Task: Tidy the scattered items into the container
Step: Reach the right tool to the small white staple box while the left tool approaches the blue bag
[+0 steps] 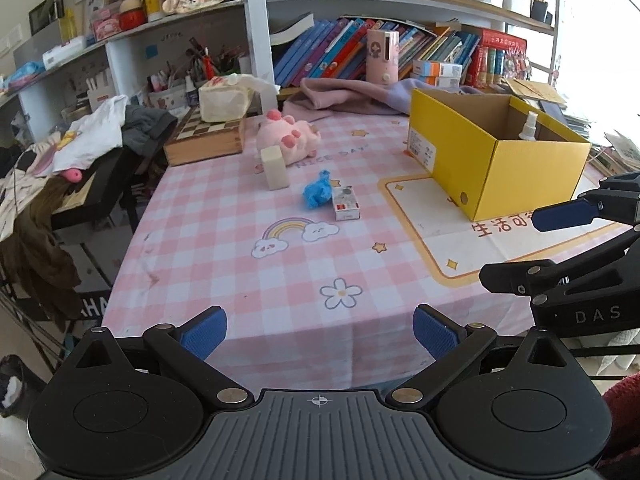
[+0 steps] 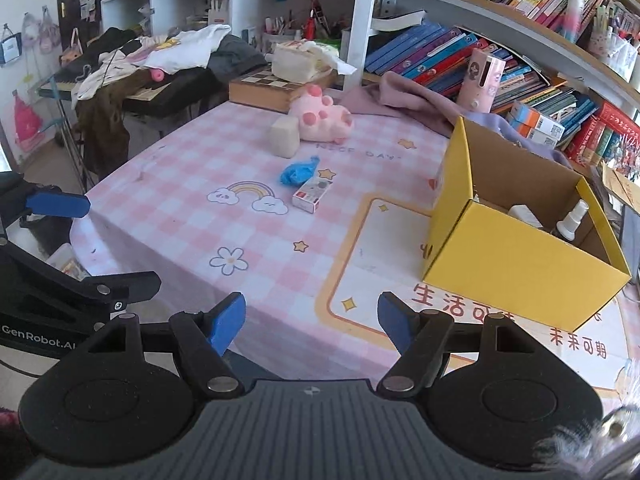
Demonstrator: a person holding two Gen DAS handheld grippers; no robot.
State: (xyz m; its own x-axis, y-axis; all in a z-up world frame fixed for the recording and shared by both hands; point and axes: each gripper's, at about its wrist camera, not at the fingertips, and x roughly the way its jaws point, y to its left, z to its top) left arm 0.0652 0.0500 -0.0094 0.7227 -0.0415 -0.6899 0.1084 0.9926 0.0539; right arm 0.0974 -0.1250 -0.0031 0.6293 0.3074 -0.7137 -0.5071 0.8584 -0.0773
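A yellow cardboard box (image 1: 492, 160) (image 2: 516, 248) stands open on the right of the table, with a white spray bottle (image 2: 573, 220) inside. On the pink checked cloth lie a crumpled blue item (image 1: 317, 191) (image 2: 298, 172), a small white-red carton (image 1: 345, 203) (image 2: 312, 196), a beige block (image 1: 274, 167) (image 2: 285, 136) and a pink plush (image 1: 290, 138) (image 2: 322, 118). My left gripper (image 1: 320, 332) is open and empty above the table's near edge. My right gripper (image 2: 312, 322) is open and empty, near the box's front.
A wooden chessboard box (image 1: 206, 138) with a tissue pack on it sits at the back left. A pink cloth (image 1: 344, 96) and bookshelves line the back. A clothes-covered keyboard stand (image 2: 152, 76) is left of the table.
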